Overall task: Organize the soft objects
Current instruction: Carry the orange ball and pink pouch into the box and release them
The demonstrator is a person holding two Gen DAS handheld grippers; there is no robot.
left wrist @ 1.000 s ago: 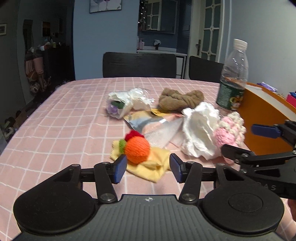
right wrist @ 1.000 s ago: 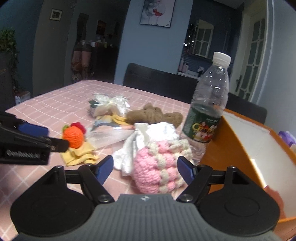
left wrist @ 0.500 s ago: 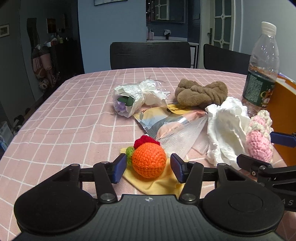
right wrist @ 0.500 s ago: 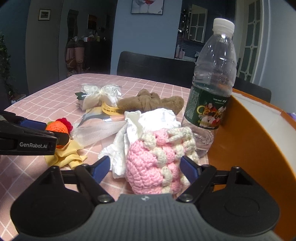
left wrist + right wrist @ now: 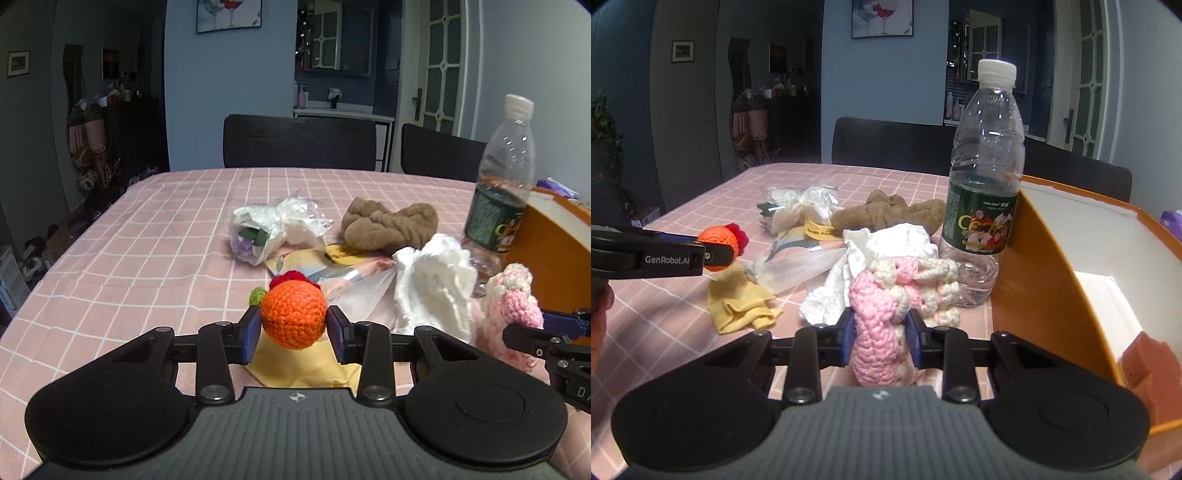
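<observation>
My left gripper (image 5: 294,334) is closing, and its blue pads press both sides of an orange crochet ball (image 5: 293,314) with a red and green tuft, just above a yellow cloth (image 5: 306,365). In the right wrist view the ball (image 5: 714,236) sits at the tip of that gripper, at the left. The jaws of my right gripper (image 5: 880,341) are closing too, squeezing a pink and cream crochet piece (image 5: 882,314) on the pink checked tablecloth (image 5: 147,266). A crumpled white cloth (image 5: 886,243) lies right behind it.
An orange box (image 5: 1071,258) with a white inside stands open at the right, a sponge-like block (image 5: 1152,365) in it. A clear water bottle (image 5: 986,166) stands beside it. A brown fabric twist (image 5: 388,225), a wrapped flower (image 5: 266,229) and a plastic packet (image 5: 332,266) lie farther back. Dark chairs (image 5: 299,142) stand behind the table.
Both grippers have narrowed from wide open onto their objects. The left moved forward around the orange ball; the right closed in and pinched the pink crochet piece.
</observation>
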